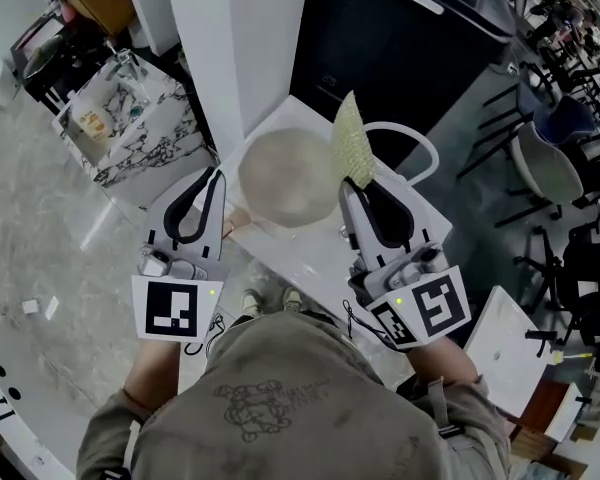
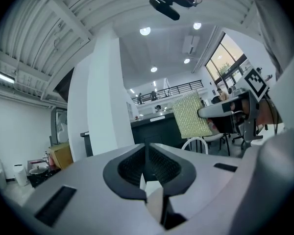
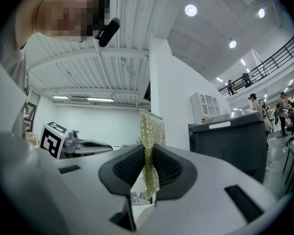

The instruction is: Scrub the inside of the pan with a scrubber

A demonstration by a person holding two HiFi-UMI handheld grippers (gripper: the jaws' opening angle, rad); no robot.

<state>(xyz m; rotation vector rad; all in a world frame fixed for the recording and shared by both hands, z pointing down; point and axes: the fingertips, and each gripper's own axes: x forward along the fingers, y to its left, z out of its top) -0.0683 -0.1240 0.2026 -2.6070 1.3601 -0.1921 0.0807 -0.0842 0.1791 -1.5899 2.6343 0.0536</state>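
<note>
Yellow-green mesh scrubber (image 3: 151,131) upright, clenched in right gripper (image 3: 148,153), left gripper (image 2: 147,155) jaws pressed together, pale round pan (image 1: 285,178) between their tips, black-and-white square marker (image 1: 170,308) on each.

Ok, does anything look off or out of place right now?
Nothing looks spilled or broken. The scrubber stands upright, pinched by the right gripper, up in the air rather than in the pan. The left gripper is shut beside the pan's handle, with nothing seen between its fingers.
</note>
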